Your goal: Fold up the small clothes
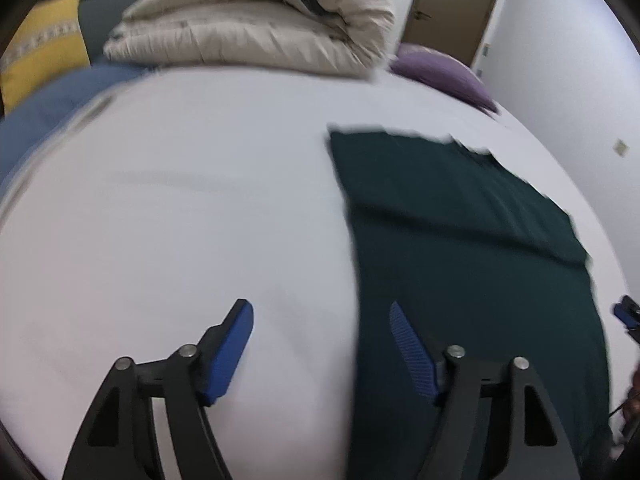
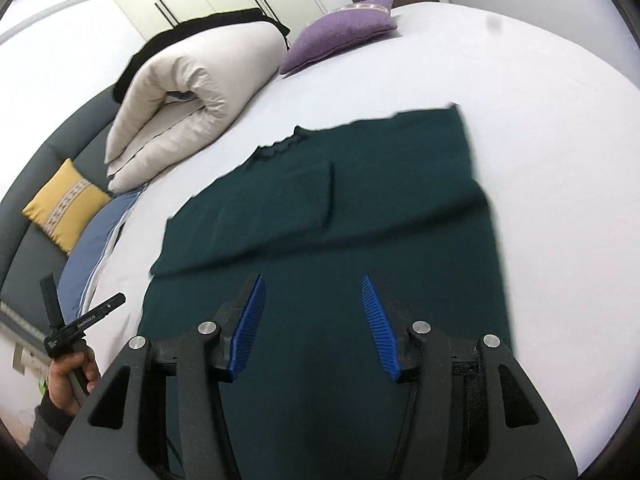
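A dark green garment (image 1: 460, 220) (image 2: 360, 208) lies flat on the white bed sheet (image 1: 180, 200), with a folded-over flap across its upper part. My left gripper (image 1: 318, 306) is open over the garment's left edge, one blue pad above the sheet and the other above the cloth, with nothing between them. My right gripper (image 2: 313, 278) is open above the garment's near part and holds nothing. In the right wrist view a hand (image 2: 68, 376) holds the left gripper (image 2: 84, 320) at the lower left. A bit of the right gripper (image 1: 626, 314) shows at the left wrist view's right edge.
A rolled beige duvet (image 1: 260, 20) (image 2: 188, 92) lies at the far side of the bed. A purple cushion (image 1: 444, 72) (image 2: 344, 28) sits beside it. A yellow cushion (image 2: 66, 204) and a blue pillow (image 2: 92, 248) lie by the grey headboard. A brown door (image 1: 456, 4) stands behind.
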`<control>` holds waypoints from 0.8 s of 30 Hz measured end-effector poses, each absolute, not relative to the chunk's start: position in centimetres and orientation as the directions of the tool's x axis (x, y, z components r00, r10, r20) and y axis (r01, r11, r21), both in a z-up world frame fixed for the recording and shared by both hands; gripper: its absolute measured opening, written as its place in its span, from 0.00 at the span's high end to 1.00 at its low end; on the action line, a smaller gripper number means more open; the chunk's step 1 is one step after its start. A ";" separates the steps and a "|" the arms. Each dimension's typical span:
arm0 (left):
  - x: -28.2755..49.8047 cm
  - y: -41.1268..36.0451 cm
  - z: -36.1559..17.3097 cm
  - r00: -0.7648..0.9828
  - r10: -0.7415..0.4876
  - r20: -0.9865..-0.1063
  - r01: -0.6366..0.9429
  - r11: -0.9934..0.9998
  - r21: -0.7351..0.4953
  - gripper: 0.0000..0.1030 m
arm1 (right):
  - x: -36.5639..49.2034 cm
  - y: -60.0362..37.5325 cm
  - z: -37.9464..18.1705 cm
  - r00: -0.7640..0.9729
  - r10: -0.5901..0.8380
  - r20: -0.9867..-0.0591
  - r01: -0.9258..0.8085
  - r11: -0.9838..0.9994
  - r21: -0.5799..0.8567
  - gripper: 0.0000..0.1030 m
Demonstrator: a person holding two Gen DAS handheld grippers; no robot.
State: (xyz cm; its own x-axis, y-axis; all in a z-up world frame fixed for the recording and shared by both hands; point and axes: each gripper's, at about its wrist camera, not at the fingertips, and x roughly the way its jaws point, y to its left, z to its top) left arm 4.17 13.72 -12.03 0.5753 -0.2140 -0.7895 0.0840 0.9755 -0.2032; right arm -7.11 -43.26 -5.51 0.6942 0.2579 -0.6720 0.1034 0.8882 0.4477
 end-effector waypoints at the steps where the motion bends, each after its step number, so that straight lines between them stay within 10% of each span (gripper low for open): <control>1: 2.4 13.9 -12.4 0.556 -0.231 -0.798 0.085 0.971 -0.222 0.24 | -9.2 -43.5 -5.9 0.689 0.264 -0.675 0.117 0.879 0.463 0.47; 24: -8.3 15.2 -15.7 0.296 -0.486 -0.822 0.117 0.873 -0.474 0.25 | -28.2 -49.6 -13.2 0.572 0.420 -0.704 0.282 0.705 0.650 0.43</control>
State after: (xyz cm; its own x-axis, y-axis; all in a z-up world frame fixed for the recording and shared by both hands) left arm -8.32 15.19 -15.65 0.2960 -0.4863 -0.8221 0.1169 0.8727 -0.4741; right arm -28.24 -49.57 -13.20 0.5723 0.4205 -0.7041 0.2819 0.7053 0.6504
